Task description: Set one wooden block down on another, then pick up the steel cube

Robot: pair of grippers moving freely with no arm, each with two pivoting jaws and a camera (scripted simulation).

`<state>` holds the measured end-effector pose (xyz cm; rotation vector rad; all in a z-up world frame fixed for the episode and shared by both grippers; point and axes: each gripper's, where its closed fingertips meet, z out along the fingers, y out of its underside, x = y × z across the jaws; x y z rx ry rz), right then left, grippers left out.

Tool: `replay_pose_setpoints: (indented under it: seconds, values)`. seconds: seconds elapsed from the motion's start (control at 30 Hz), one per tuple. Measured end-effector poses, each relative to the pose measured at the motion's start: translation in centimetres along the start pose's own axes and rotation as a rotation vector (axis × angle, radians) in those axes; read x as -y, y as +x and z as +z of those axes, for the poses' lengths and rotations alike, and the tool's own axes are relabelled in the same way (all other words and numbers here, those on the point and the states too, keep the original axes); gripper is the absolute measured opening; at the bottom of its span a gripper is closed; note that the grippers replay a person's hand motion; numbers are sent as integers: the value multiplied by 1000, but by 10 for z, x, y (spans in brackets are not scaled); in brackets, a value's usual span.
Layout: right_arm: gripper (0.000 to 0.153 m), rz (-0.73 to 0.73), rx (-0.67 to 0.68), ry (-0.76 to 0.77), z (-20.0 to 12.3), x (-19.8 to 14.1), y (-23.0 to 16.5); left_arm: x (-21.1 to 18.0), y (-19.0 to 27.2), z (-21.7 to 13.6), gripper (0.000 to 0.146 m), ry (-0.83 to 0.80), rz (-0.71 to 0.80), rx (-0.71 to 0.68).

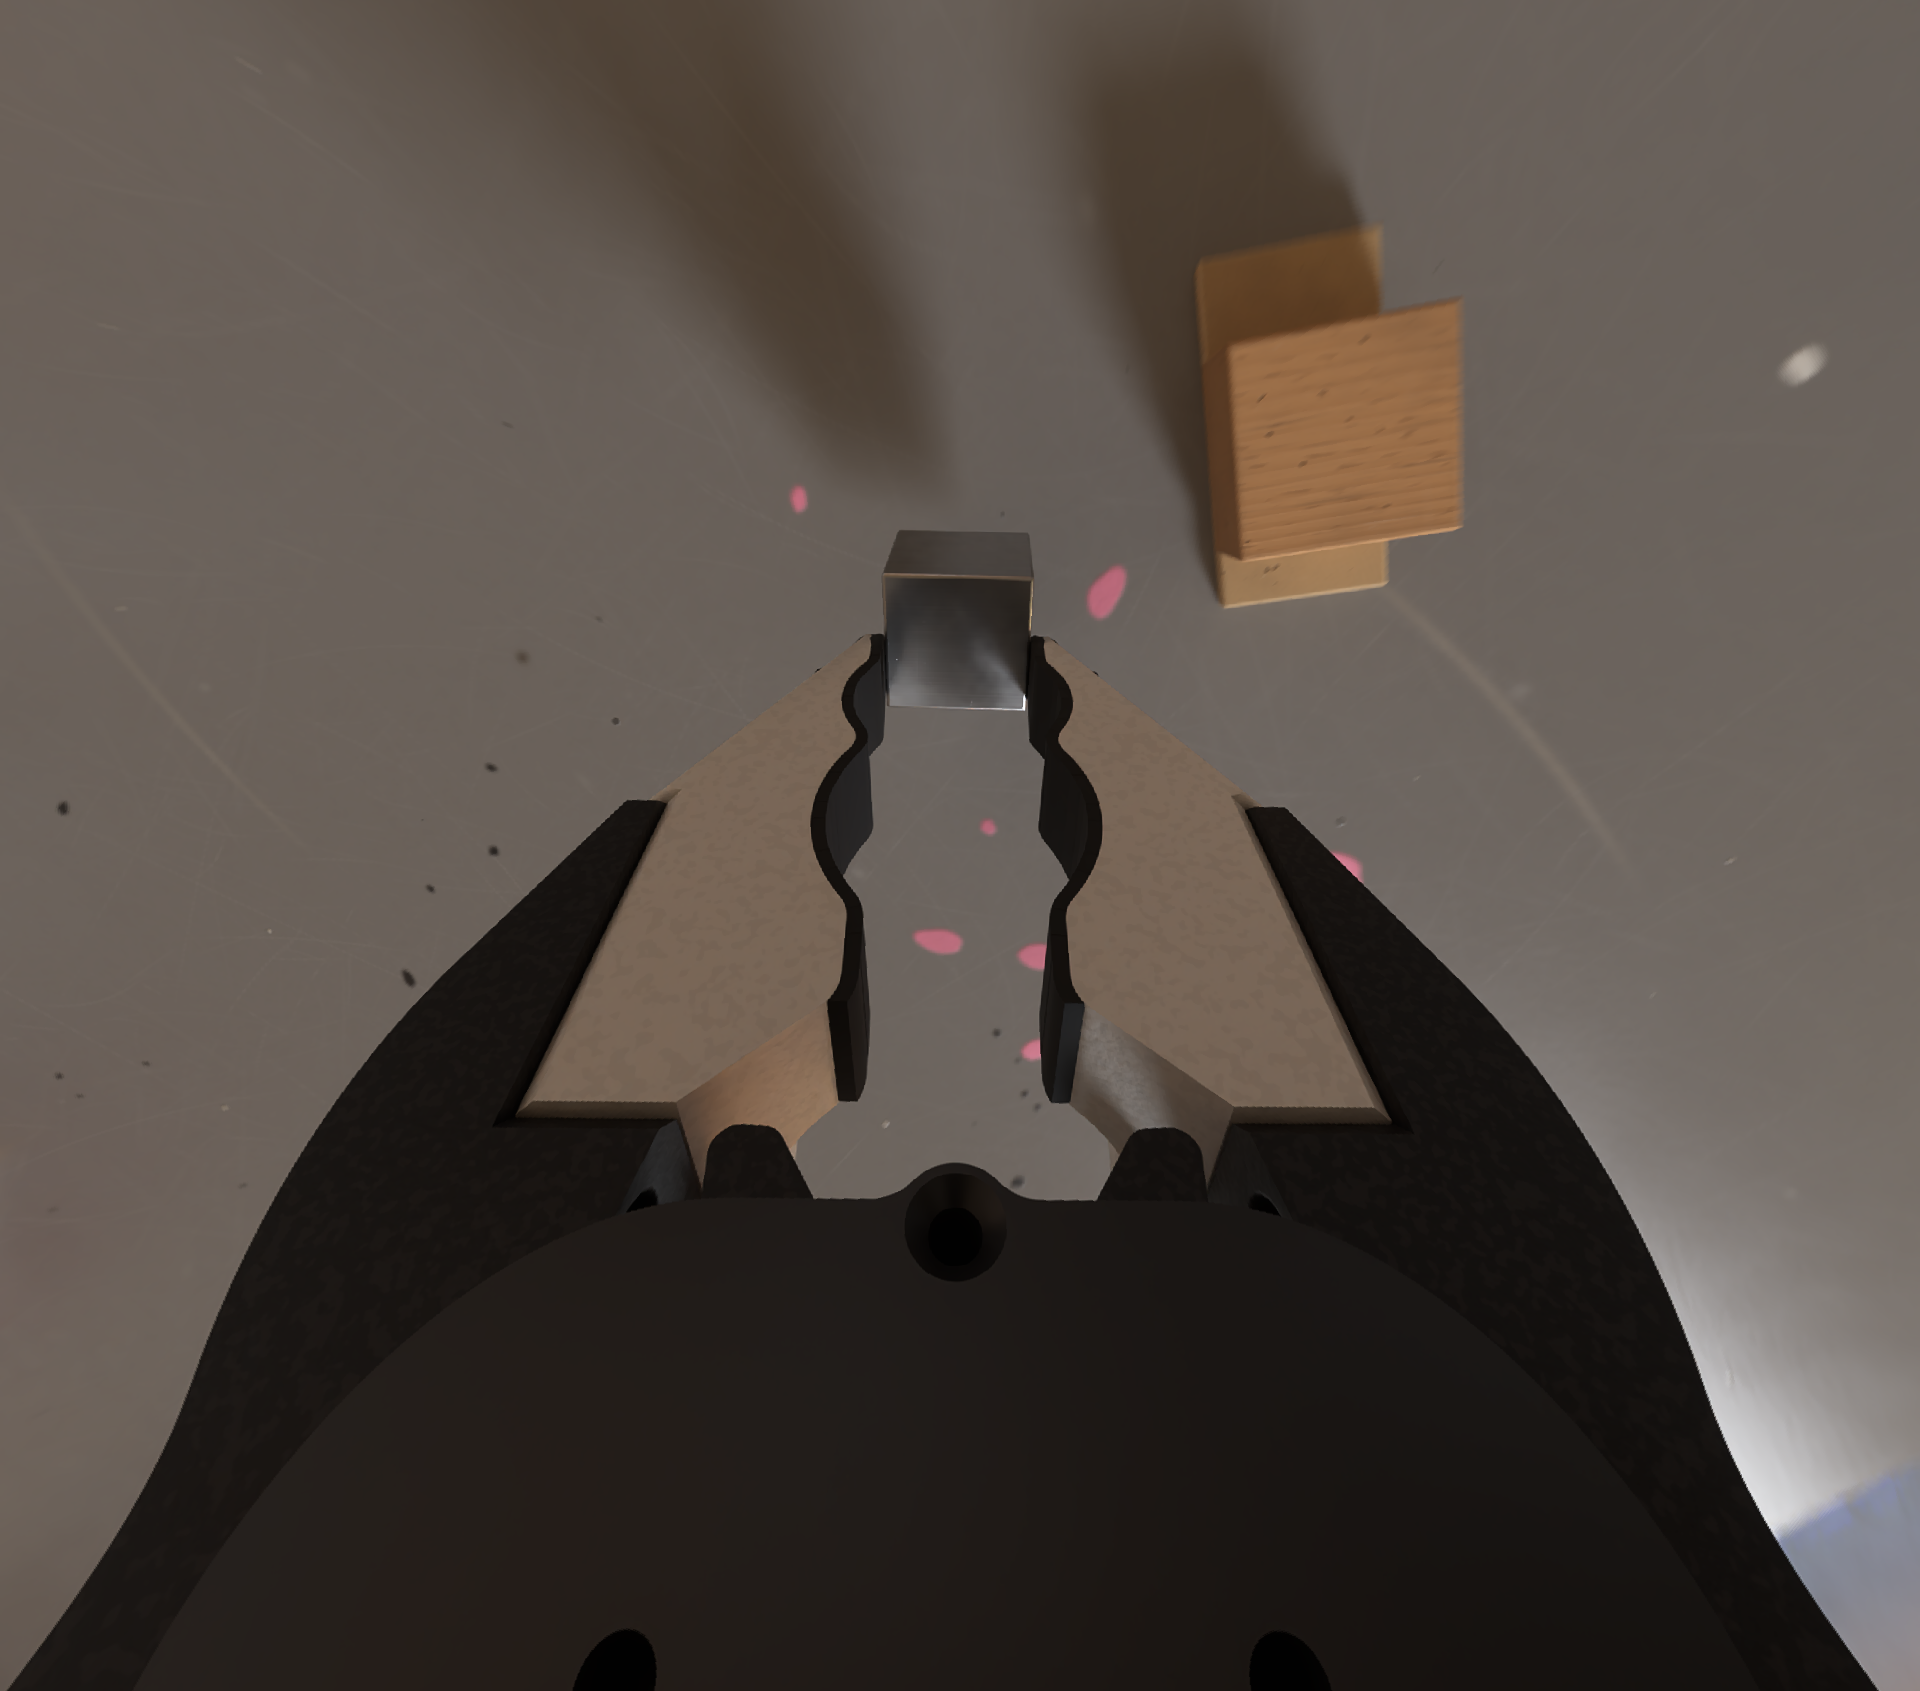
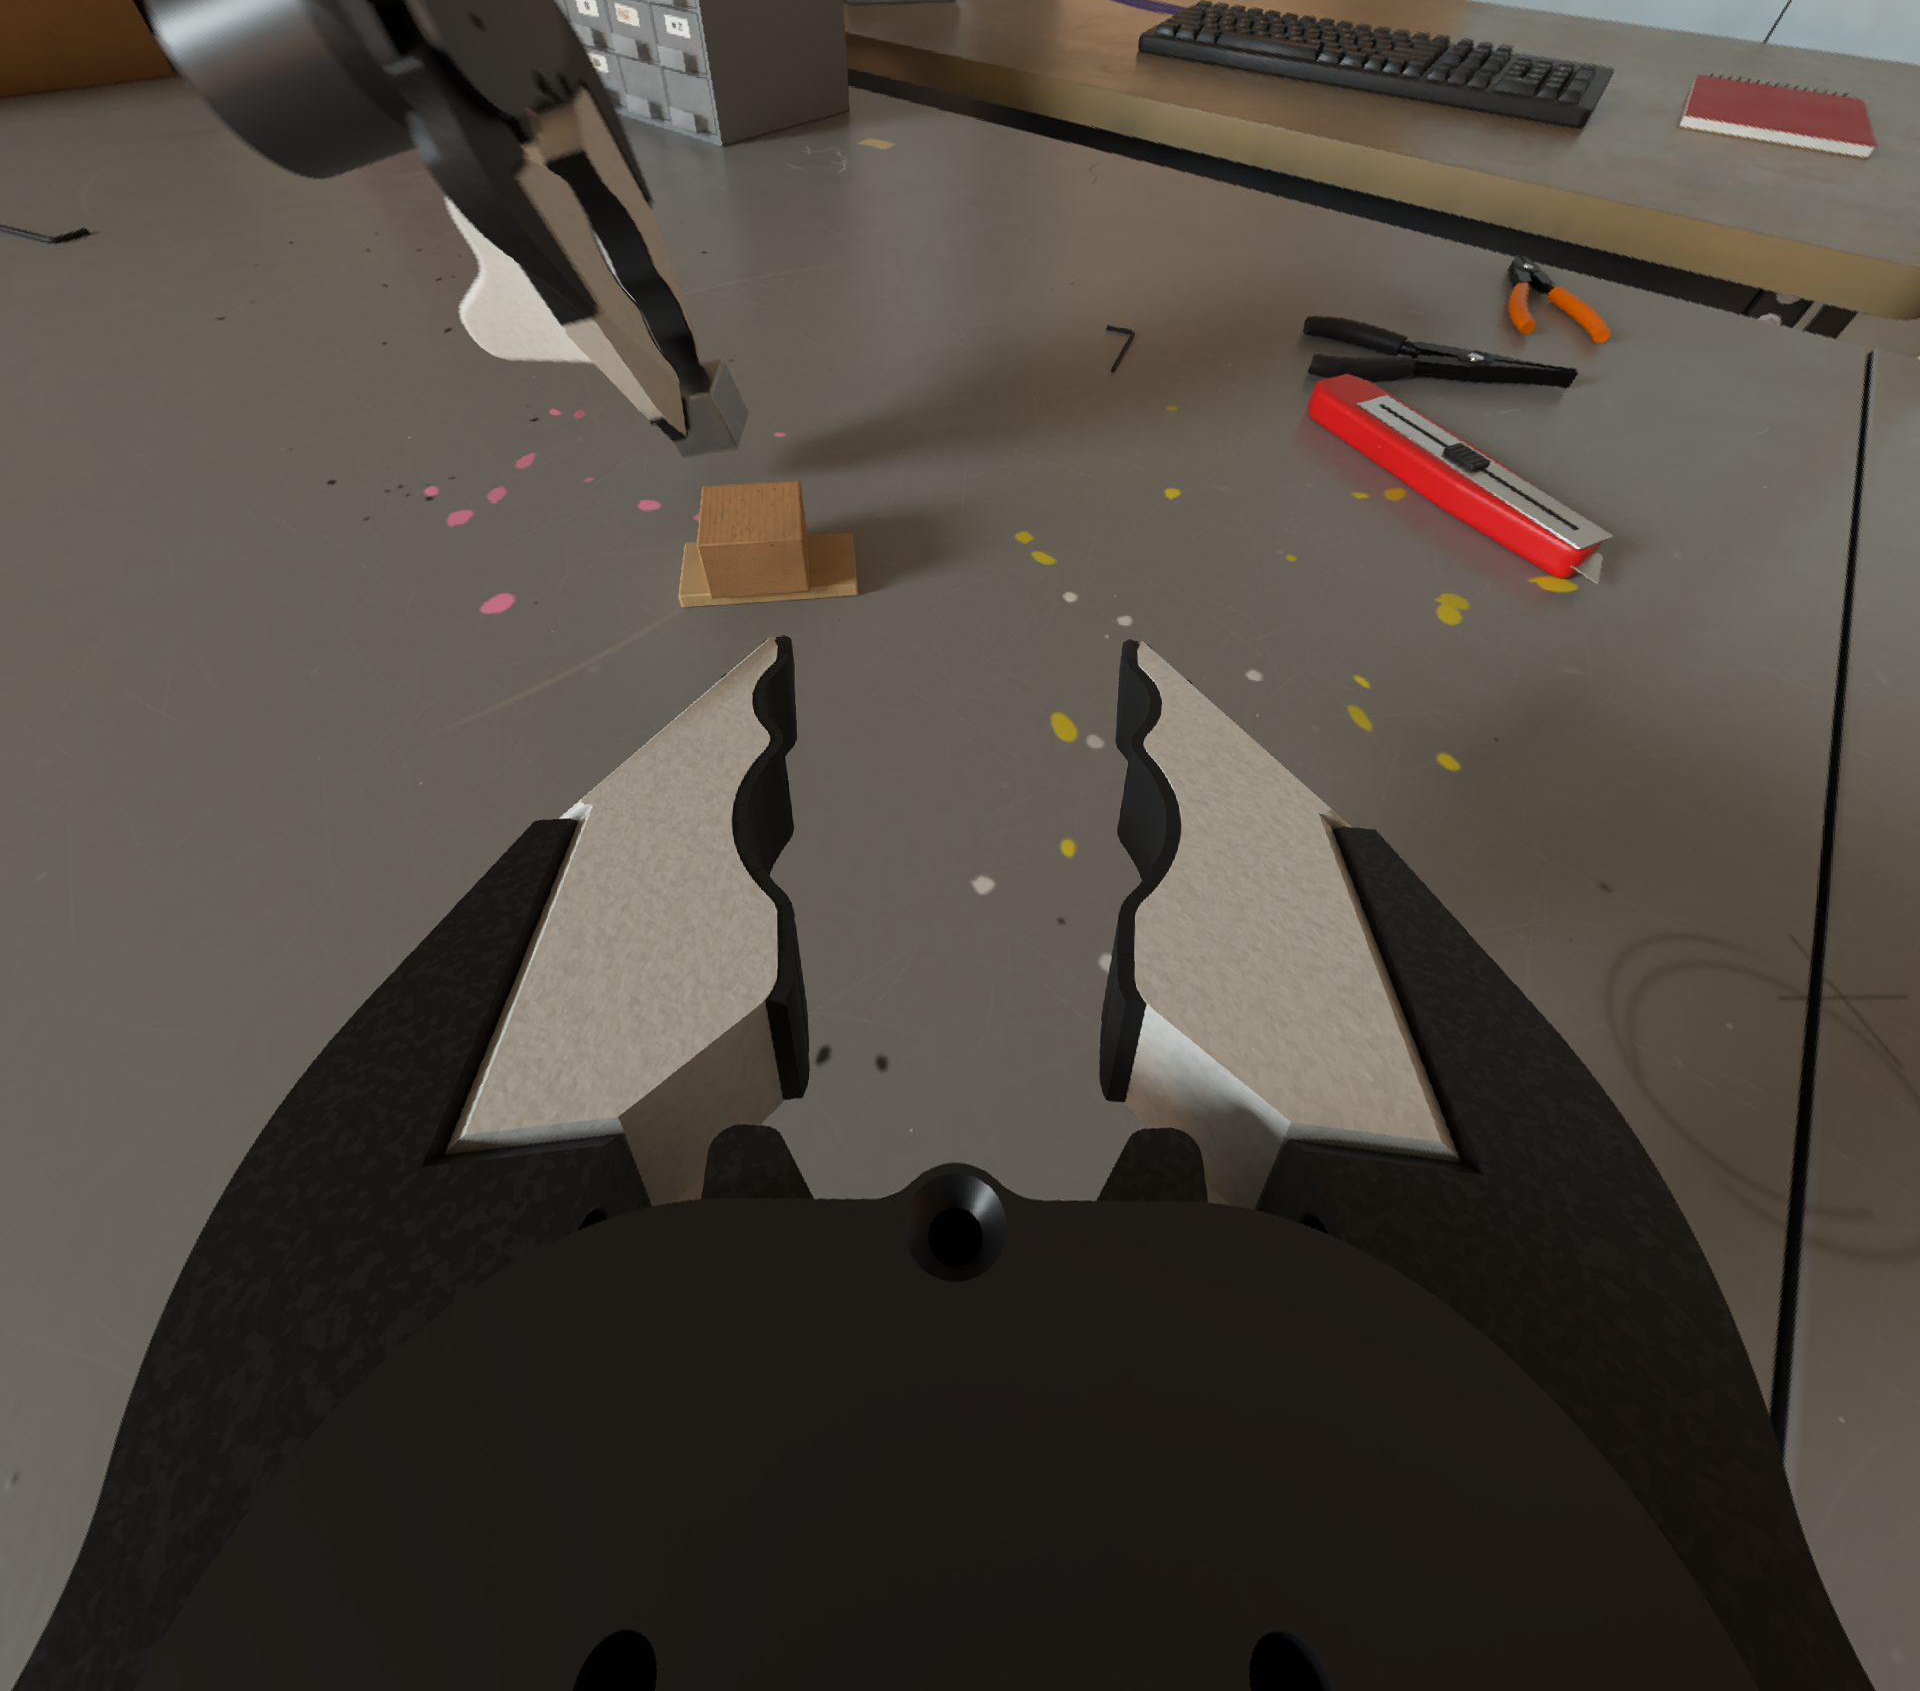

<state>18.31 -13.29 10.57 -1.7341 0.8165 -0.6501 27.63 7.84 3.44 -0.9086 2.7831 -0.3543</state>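
My left gripper (image 1: 958,667) is shut on the small steel cube (image 1: 958,618), which sits between its fingertips. In the right wrist view the left gripper (image 2: 681,407) points steeply down and holds the cube (image 2: 719,407) at or just above the grey table; I cannot tell which. A wooden cube (image 1: 1345,436) sits on a flat wooden block (image 1: 1304,576) to the right of the steel cube. The same stack (image 2: 750,535) on its flat block (image 2: 831,571) shows just ahead of my right gripper (image 2: 956,654), which is open and empty above the table.
A red utility knife (image 2: 1455,472), black pliers (image 2: 1434,363), orange-handled pliers (image 2: 1558,301) and a small hex key (image 2: 1120,345) lie to the right. A grey drawer cabinet (image 2: 686,10) stands behind the left gripper. A keyboard (image 2: 1371,57) and red notebook (image 2: 1777,114) lie on the far desk.
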Motion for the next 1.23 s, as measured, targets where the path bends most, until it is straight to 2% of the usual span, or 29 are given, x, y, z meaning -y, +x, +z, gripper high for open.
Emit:
replay_pose_setpoints:
  seconds: [0.13, 0.27, 0.33, 0.4, 0.6, 0.77, 1.23]
  values:
    - [62, 4, -4, 5, -1, 1, 1, 11, 8, -37, 27, 336, -81, 33]
    - [62, 2, 2, 0, 2, -1, -1, 12, 25, -76, 27, 769, -190, 48]
    - [62, -1, 9, -3, 3, -1, -4, 5, 30, -84, 27, 930, -203, 79]
    - [62, -4, 14, -7, 4, -2, -7, -3, 32, -80, 27, 1003, -190, 136]
    - [62, -14, 20, -7, 5, -1, -11, -10, 38, -49, 27, 883, -166, 136]
    - [62, -10, 14, -2, 3, 0, -8, -9, 41, -32, 27, 776, -184, 55]
    - [62, 0, 12, -7, 4, -3, -4, -5, 48, -20, 27, 713, -167, -19]
